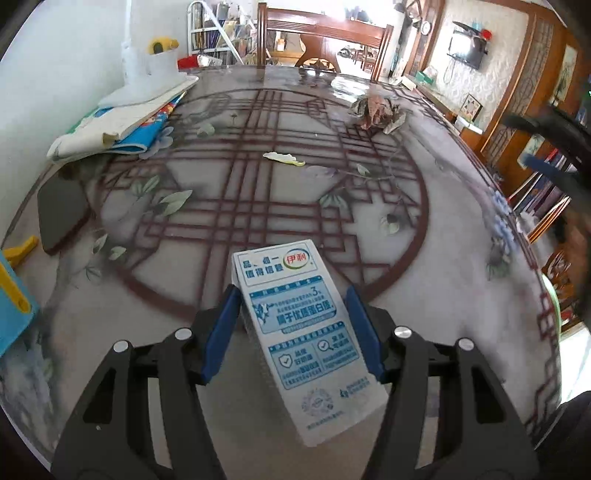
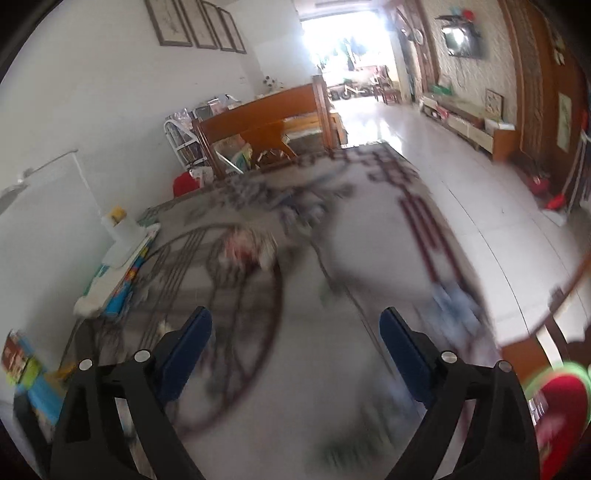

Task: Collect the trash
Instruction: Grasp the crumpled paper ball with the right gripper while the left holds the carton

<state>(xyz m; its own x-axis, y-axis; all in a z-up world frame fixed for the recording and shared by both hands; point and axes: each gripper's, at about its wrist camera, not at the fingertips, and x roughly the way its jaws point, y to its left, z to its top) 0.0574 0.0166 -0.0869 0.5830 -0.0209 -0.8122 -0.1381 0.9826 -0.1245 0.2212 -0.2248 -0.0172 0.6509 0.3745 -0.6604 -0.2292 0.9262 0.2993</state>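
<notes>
My left gripper (image 1: 291, 295) is shut on a white and blue milk carton (image 1: 306, 332), its blue pads (image 1: 221, 332) pressing both long sides. The carton tilts up off the patterned table (image 1: 436, 236). Farther across the table lie a crumpled wad of paper (image 1: 376, 109) and a small pale yellow-green scrap (image 1: 283, 158). In the right wrist view, which is blurred, my right gripper (image 2: 294, 315) hangs open above the table with nothing between its fingers. The crumpled paper (image 2: 247, 247) lies ahead of it, slightly left.
A stack of books under a white lamp base (image 1: 147, 77) sits by the wall at the left. A dark pad (image 1: 62, 210) and a blue and yellow toy (image 1: 14, 295) lie near the left edge. A wooden chair (image 1: 325, 33) stands beyond the table. A red, green-rimmed object (image 2: 561, 406) is at the right.
</notes>
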